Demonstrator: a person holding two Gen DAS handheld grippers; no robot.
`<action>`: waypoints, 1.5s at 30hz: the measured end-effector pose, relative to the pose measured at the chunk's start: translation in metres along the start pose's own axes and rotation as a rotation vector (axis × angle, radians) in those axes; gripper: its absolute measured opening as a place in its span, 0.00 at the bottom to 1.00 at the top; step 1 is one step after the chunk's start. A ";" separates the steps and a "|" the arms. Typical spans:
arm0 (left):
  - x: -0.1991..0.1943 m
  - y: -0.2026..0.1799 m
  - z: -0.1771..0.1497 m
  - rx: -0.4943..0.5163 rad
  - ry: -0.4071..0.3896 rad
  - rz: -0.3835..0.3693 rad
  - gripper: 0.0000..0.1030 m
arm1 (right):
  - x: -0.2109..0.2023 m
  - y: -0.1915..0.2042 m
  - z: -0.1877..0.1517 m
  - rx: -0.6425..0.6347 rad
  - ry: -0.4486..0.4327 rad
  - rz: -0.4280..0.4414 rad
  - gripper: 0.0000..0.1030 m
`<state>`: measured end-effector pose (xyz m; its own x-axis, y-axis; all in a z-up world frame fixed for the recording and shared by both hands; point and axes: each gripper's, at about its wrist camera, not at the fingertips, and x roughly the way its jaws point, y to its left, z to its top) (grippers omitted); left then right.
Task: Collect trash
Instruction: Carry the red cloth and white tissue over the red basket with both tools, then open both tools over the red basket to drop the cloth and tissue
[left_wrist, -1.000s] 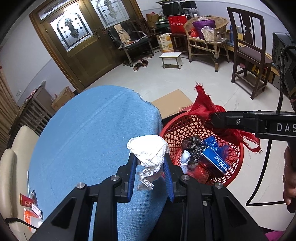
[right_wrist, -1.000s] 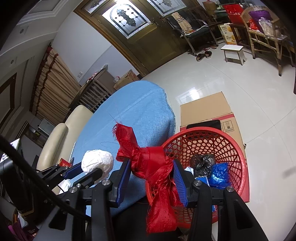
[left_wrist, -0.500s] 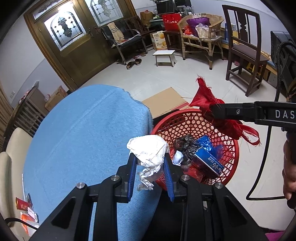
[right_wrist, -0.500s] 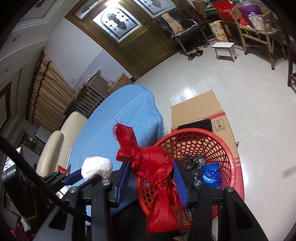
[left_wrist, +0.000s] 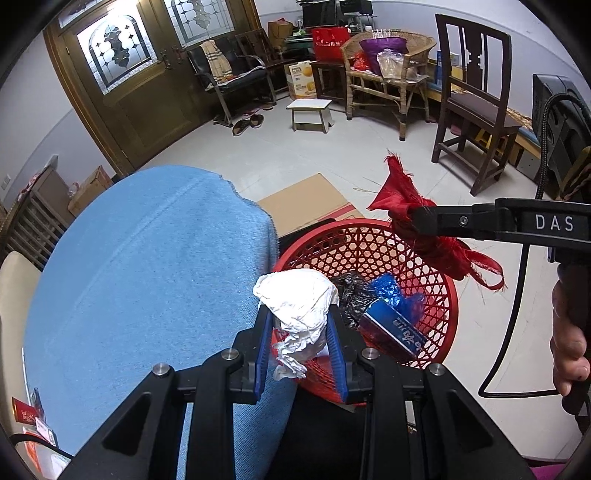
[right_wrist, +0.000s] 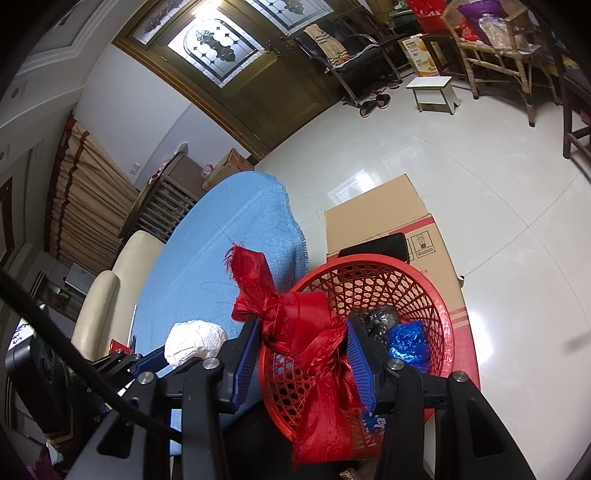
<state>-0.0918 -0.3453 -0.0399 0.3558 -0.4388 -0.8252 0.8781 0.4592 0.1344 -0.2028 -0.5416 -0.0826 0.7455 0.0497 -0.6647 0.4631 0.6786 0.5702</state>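
A crumpled white paper wad (left_wrist: 297, 306) is clamped between the blue pads of the left gripper (left_wrist: 298, 345), its ragged lower end hanging down between the fingers; the wad is held at the edge of the table, over the near rim of the red basket (left_wrist: 441, 291). In the right wrist view the same wad (right_wrist: 194, 342) is seen at the lower left, just beside the right gripper (right_wrist: 301, 360). A bunched red ribbon (right_wrist: 295, 325) is gripped between the blue pads of the right gripper, with one frayed end standing up above the fingers and a long flat tail drooping below them, in front of the basket wall. From the left wrist view the ribbon (left_wrist: 402, 201) is held above the far right part of the basket rim, and part of a hand (left_wrist: 567, 332) is visible on the right gripper's handle at the right edge. Inside the basket lie a crumpled black bag (left_wrist: 351, 295), a shiny blue wrapper (left_wrist: 391, 293) and a dark blue box (left_wrist: 393, 328) with white print. The basket stands on the pale floor beside the round table covered with a blue cloth (left_wrist: 147, 266), and flattened cardboard (right_wrist: 380, 218) lies on the floor just behind it.
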 end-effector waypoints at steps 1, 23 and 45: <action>0.001 0.000 0.000 -0.002 0.001 -0.005 0.30 | 0.000 -0.001 0.000 0.003 0.001 -0.001 0.49; 0.011 0.016 -0.008 -0.092 0.022 -0.134 0.30 | 0.012 0.000 -0.001 0.009 0.035 -0.004 0.49; -0.008 0.049 -0.024 -0.183 -0.034 -0.082 0.57 | 0.019 0.002 -0.004 0.027 0.081 -0.004 0.51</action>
<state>-0.0594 -0.3010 -0.0402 0.2991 -0.5049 -0.8097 0.8330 0.5521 -0.0366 -0.1895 -0.5359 -0.0964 0.7026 0.1070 -0.7035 0.4799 0.6587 0.5795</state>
